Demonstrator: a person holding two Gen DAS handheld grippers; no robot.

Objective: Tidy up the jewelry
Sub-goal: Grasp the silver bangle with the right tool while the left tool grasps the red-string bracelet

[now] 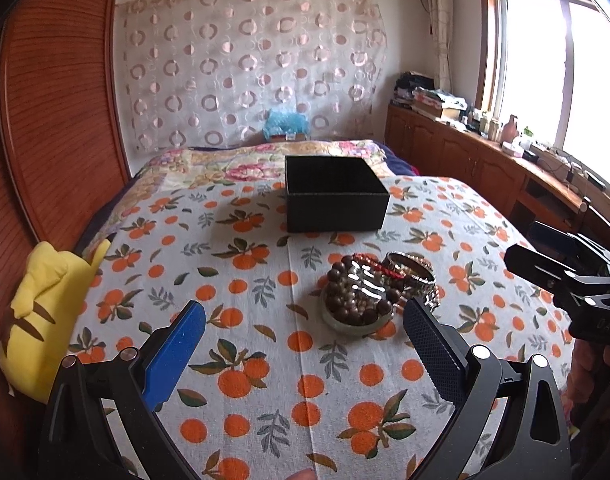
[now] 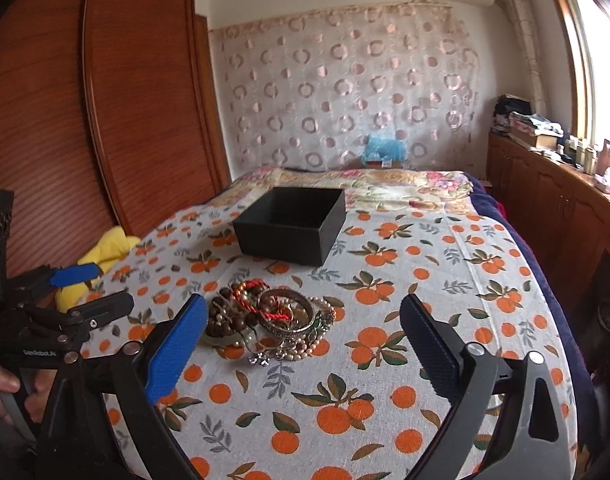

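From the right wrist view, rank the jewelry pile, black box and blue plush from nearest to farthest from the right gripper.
1. Jewelry pile: just ahead of the open right gripper, slightly toward its blue finger, on the orange-print cloth.
2. Black box: beyond the pile, mid-bed, open top.
3. Blue plush: farthest, at the bed's far end against the curtain.

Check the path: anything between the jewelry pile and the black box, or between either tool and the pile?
Nothing visible. Only bare orange-print cloth lies between the jewelry pile and the open black box behind it. The right tool and left tool are both open, with the pile directly ahead and no object between.
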